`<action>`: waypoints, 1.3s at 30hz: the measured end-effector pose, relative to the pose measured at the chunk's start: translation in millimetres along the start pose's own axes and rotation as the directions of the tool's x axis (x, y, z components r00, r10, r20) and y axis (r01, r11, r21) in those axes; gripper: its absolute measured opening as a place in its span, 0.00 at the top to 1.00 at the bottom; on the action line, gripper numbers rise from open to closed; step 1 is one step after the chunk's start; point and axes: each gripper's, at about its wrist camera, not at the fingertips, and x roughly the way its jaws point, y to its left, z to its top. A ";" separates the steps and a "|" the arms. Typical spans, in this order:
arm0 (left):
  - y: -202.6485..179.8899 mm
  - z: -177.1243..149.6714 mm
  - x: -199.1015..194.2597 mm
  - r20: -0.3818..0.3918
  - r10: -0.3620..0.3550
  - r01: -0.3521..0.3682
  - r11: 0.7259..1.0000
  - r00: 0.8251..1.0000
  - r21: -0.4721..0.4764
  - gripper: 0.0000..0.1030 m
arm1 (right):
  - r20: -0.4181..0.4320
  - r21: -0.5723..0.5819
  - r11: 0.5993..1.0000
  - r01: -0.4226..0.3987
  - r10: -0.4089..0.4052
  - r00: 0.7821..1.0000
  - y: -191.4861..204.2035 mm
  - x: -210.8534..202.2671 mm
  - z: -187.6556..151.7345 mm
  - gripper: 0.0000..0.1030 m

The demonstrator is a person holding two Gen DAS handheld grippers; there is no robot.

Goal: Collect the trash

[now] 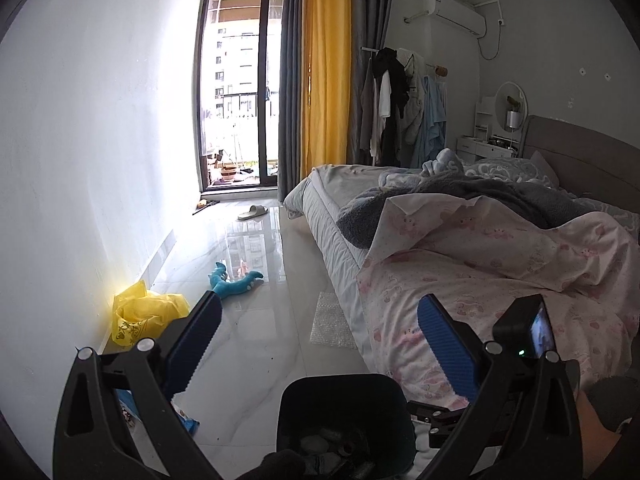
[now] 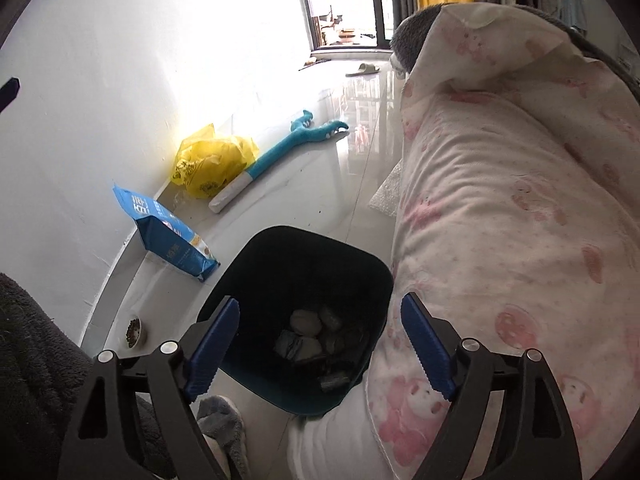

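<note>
From the left wrist, your left hand-held gripper (image 1: 316, 336) is spread wide and carries nothing. The dark trash bin (image 1: 344, 420) stands on the floor (image 1: 256, 320) just below it, against the bed's (image 1: 460, 272) side edge. A sheet of bubble wrap (image 1: 333, 323) lies beside that same edge, and a yellow plastic bag (image 1: 144, 316) sits by the wall.

From the right wrist, your right hand-held gripper (image 2: 320, 344) is also released and empty, hovering over the bin (image 2: 280, 264), which already holds crumpled scraps (image 2: 312, 336). For the next pickup, I would judge the bubble wrap (image 2: 387, 193) nearest: come down flat, pinch a free edge, and keep clear of the pink quilt (image 2: 500, 200).
</note>
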 end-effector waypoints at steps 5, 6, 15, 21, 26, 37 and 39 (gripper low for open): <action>-23.9 -3.8 -13.9 0.037 0.017 -0.020 0.997 0.999 0.076 0.03 | 0.147 0.033 0.997 0.067 -0.071 0.987 -18.9 -65.4 -3.7 0.12; -28.0 -5.0 -16.5 0.044 0.020 -0.024 0.996 0.999 0.091 0.03 | 0.175 0.040 0.995 0.087 -0.093 0.980 -22.5 -80.1 -5.9 0.10; -60.0 -15.2 -24.8 0.022 -0.013 0.009 0.991 1.000 0.136 0.03 | 0.352 0.120 0.971 0.207 -0.236 0.905 -53.8 -182.8 -38.4 0.03; -76.0 -22.2 -36.8 0.031 -0.065 0.061 0.993 0.997 0.103 0.03 | 0.420 0.173 0.948 0.268 -0.317 0.850 -71.0 -236.1 -73.5 0.03; -88.6 -29.9 -42.5 0.030 -0.081 0.079 0.994 0.996 0.069 0.03 | 0.440 0.234 0.929 0.286 -0.364 0.821 -90.6 -270.7 -105.4 0.03; -114.1 -54.3 -31.0 -0.032 -0.074 0.077 0.990 0.997 0.120 0.03 | 0.435 0.263 0.937 0.229 -0.327 0.839 -124.5 -281.9 -143.9 0.03; -115.5 -56.7 -30.0 -0.038 -0.081 0.085 0.989 0.996 0.121 0.03 | 0.456 0.271 0.940 0.206 -0.313 0.833 -125.3 -285.4 -147.5 0.03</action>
